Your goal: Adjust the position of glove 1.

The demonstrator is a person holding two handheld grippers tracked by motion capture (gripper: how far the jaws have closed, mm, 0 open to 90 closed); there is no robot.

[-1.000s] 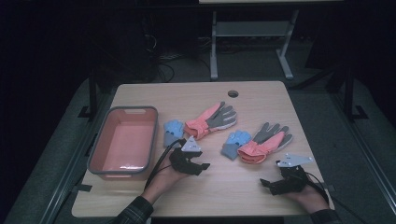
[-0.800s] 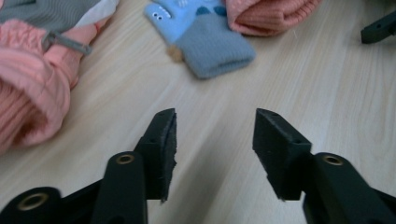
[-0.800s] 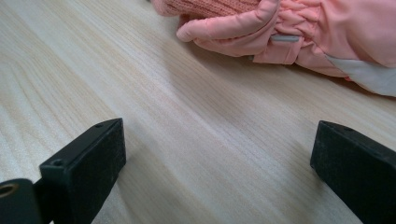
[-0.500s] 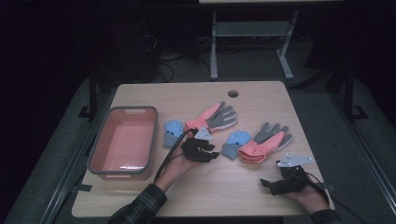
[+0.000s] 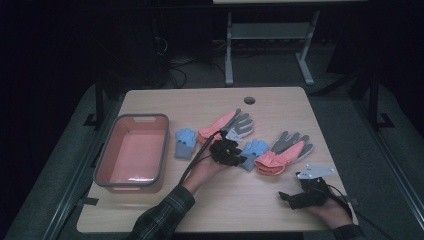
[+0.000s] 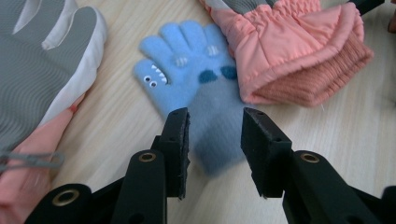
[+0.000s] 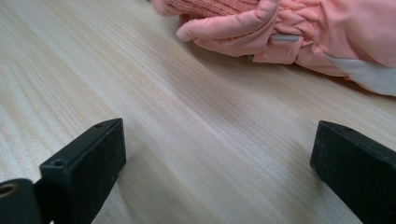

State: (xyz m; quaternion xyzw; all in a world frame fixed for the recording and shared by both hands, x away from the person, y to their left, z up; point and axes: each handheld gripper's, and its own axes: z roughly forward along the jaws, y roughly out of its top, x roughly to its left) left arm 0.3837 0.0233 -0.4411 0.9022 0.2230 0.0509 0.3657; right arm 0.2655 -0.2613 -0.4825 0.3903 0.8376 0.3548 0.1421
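High view: right gripper (image 5: pixel 286 196) rests at the near right edge of the table (image 5: pixel 210 102), jaws wide apart with nothing between them, just bare wood in the right gripper view. Left gripper (image 5: pixel 239 161) sits mid-table, clearly the nearer hand to the small blue glove (image 5: pixel 254 150), which lies just right of it and touches the cuff of the right pink-and-grey glove (image 5: pixel 282 155).

Left gripper view: jaws have just been closing and now stand partly open, straddling the blue glove (image 6: pixel 196 88) at its cuff end; pads look clear of the knit, not pinching yet. The glove's long axis runs straight away from the claw, cuff near, fingers far, so a drop and squeeze looks like all that's needed. Its cuff end is partly covered by the jaws, and contact with the pads is hard to call. The pink cuff (image 6: pixel 303 65) overlaps the blue fingertips on the right.

Farther left: a second blue glove (image 5: pixel 185 142), another pink-and-grey glove (image 5: pixel 227 126) partly behind the left hand, and the pink bin (image 5: pixel 102 162) at the table's left. Room beyond is dark.
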